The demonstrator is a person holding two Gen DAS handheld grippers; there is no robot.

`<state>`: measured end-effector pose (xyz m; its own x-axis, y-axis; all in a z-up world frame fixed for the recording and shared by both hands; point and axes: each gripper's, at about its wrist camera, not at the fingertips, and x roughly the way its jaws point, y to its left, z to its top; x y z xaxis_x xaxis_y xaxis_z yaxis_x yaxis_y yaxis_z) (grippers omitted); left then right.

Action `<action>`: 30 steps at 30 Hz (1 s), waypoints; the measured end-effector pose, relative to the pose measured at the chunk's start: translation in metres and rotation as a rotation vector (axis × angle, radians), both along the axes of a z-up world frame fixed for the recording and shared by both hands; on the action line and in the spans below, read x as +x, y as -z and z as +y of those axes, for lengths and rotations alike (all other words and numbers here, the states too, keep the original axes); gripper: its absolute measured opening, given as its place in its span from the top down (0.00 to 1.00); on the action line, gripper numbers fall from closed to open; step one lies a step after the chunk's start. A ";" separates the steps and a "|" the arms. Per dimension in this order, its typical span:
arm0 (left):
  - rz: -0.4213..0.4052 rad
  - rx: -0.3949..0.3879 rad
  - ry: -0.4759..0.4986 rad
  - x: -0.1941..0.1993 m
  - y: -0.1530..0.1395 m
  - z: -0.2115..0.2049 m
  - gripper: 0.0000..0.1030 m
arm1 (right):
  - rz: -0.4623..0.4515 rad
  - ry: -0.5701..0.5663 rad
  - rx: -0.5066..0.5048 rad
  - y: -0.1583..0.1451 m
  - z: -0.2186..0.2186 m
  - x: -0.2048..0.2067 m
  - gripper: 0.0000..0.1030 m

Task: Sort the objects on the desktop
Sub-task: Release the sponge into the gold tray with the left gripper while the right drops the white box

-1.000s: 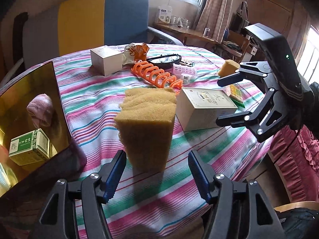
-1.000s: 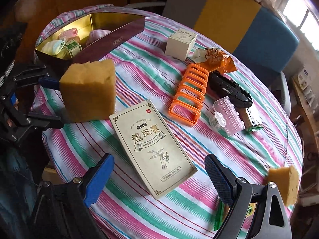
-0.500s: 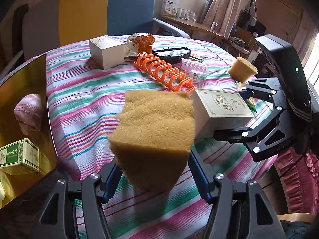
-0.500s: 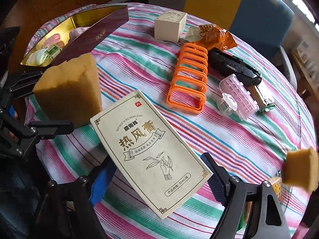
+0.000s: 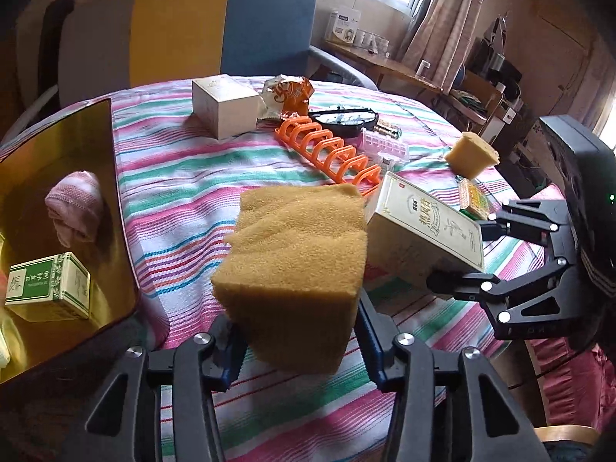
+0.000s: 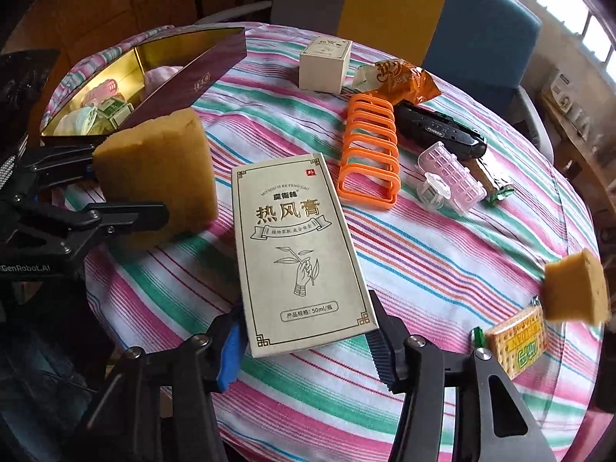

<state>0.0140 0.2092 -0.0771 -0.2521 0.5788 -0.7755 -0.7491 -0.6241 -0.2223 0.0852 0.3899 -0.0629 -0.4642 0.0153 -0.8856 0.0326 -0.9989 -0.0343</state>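
Note:
A big tan sponge [image 5: 296, 265] sits between the pads of my left gripper [image 5: 298, 331], which is shut on it and holds it above the striped tablecloth; the right wrist view shows the same sponge [image 6: 161, 177] at the left. My right gripper [image 6: 308, 342] is shut on the near end of a cream carton with Chinese print [image 6: 300, 250]. In the left wrist view this carton [image 5: 419, 227] hangs tilted off the cloth, just right of the sponge. The gold-lined storage box [image 5: 57, 177] at the left holds a green-white carton [image 5: 50, 285] and a pink cloth [image 5: 75, 208].
On the cloth lie a white cube box [image 6: 325, 63], an orange rack [image 6: 369, 150], an orange snack packet [image 6: 400, 77], a black case [image 6: 439, 131], a clear pink plastic case [image 6: 450, 177], a small sponge [image 6: 577, 292] and a yellow biscuit pack [image 6: 518, 342]. A yellow-and-blue chair [image 5: 223, 27] stands behind the table.
Both grippers went from open to shut. The left one closed on the big sponge and raised it; the right one closed on the cream carton and tipped it up off the cloth.

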 end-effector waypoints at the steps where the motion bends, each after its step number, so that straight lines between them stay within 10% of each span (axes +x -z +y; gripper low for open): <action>1: 0.010 0.011 -0.003 0.002 -0.005 -0.003 0.51 | 0.016 0.023 -0.022 -0.003 0.001 0.004 0.46; 10: 0.097 0.084 -0.128 -0.004 -0.046 -0.048 0.51 | 0.158 0.080 -0.190 -0.044 -0.013 -0.003 0.46; 25: 0.172 -0.030 -0.483 -0.127 -0.052 -0.154 0.51 | 0.193 -0.060 -0.303 -0.064 -0.131 -0.144 0.46; 30: 0.182 -0.071 -0.509 -0.160 -0.043 -0.155 0.31 | 0.169 -0.043 -0.312 -0.053 -0.142 -0.167 0.42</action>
